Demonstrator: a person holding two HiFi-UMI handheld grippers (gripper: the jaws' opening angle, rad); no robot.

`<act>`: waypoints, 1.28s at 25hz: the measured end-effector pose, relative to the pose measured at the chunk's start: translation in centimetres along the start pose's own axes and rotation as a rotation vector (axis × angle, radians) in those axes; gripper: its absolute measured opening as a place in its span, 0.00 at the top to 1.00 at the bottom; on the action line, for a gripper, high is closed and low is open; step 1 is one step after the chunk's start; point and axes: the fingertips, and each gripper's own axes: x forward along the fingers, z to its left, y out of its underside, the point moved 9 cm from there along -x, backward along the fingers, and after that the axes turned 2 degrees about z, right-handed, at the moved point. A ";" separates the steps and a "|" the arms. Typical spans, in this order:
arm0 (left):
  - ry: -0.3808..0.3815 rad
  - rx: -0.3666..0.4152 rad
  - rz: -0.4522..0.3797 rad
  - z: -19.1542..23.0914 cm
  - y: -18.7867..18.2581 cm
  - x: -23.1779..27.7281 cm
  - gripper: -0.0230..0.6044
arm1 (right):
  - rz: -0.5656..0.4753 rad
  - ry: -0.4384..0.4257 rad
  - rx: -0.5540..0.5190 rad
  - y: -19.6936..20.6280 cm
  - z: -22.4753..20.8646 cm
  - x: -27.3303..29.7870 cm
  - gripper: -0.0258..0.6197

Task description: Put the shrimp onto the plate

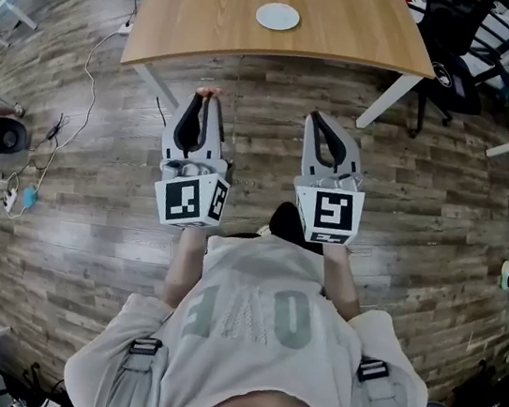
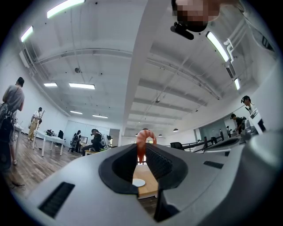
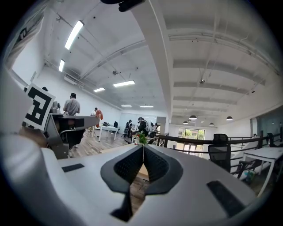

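Left gripper clamps shrimp; right gripper closed empty; both point toward table.

I see a light wooden table ahead on a plank floor, with a black office chair just beside its right end. A pale cable trails over the boards at left. Far back, people sit at desks under long ceiling lights.

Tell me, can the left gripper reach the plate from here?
Probably not yet. The left gripper, shut on the shrimp, is over the floor, well short of the table, and the plate lies further in. Nothing blocks the way, though.
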 end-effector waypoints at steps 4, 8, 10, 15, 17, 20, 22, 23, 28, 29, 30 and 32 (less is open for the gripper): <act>0.008 0.005 0.007 0.2 0.6 1.2 0.86 | 0.001 -0.006 0.015 0.4 -0.6 0.8 0.93; 0.023 0.008 -0.005 -0.5 0.8 3.0 0.86 | -0.010 0.007 0.013 0.4 -2.2 1.5 0.93; 0.026 0.008 -0.013 -1.1 0.8 4.0 0.86 | -0.017 0.010 0.020 0.6 -3.1 2.1 0.93; 0.020 0.024 -0.021 -1.8 1.7 6.8 0.86 | -0.039 -0.015 0.031 1.4 -5.6 5.6 0.93; 0.011 0.033 -0.016 -1.7 2.1 8.2 0.86 | -0.052 -0.023 0.040 1.6 -6.5 7.5 0.93; -0.008 0.035 -0.011 -1.3 2.3 9.9 0.86 | -0.062 -0.022 0.079 1.7 -7.9 9.8 0.93; -0.025 0.036 -0.014 -1.1 2.3 11.2 0.86 | -0.072 -0.027 0.103 1.7 -9.1 11.3 0.93; -0.034 0.038 -0.015 -1.0 2.4 11.9 0.86 | -0.072 -0.030 0.110 1.8 -9.7 12.0 0.93; -0.086 0.042 -0.001 -0.2 3.2 15.3 0.86 | -0.049 -0.058 0.116 2.3 -12.2 15.9 0.93; -0.095 0.041 0.003 -0.1 3.4 16.1 0.86 | -0.045 -0.065 0.116 2.3 -12.6 16.7 0.93; -0.102 0.037 0.008 0.1 3.6 16.9 0.86 | -0.042 -0.073 0.116 2.3 -13.0 17.5 0.93; -0.113 0.021 0.015 0.3 3.9 18.6 0.86 | -0.037 -0.092 0.117 2.3 -13.8 19.1 0.93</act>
